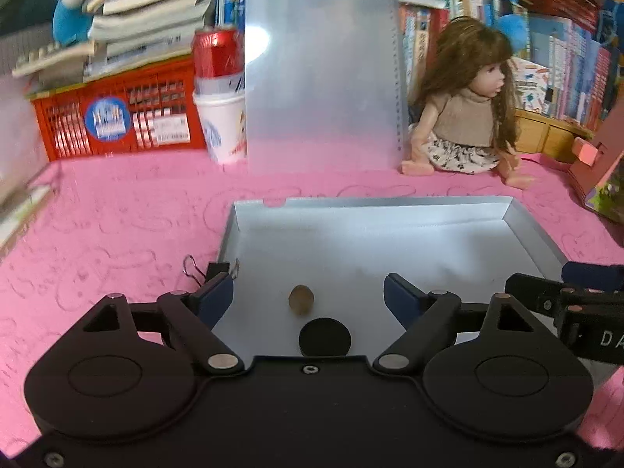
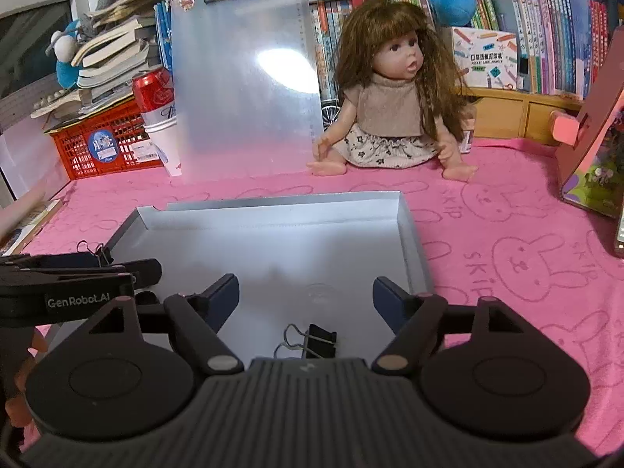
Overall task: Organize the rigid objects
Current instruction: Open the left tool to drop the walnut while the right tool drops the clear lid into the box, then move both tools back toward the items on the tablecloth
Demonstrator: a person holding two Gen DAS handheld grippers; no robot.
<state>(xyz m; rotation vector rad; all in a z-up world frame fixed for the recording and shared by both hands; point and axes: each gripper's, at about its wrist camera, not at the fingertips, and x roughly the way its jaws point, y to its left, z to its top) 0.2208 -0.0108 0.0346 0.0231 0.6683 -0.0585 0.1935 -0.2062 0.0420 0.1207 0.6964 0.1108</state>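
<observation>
Pink bunny-print cloth covers the desk, and one shallow silver tray lies open on it in front of both grippers.

Left gripper hangs over the tray's near left corner with its two blue fingers spread wide and nothing between them. Under it on the tray floor lie two small pieces: one brownish coin tilted on edge, and one black disc just nearer the camera, beside the coin but not clearly touching it. One black binder clip sits at the tray's left wall by the left finger; whether it grips the wall or only rests against it is unclear.

Right gripper is also spread wide and empty, over the tray's near edge. One black binder clip with wire handles lies on the tray floor directly below it.

Farther back stand one doll, one translucent clipboard, one red can on a stack of white cups, and one red crate.
</observation>
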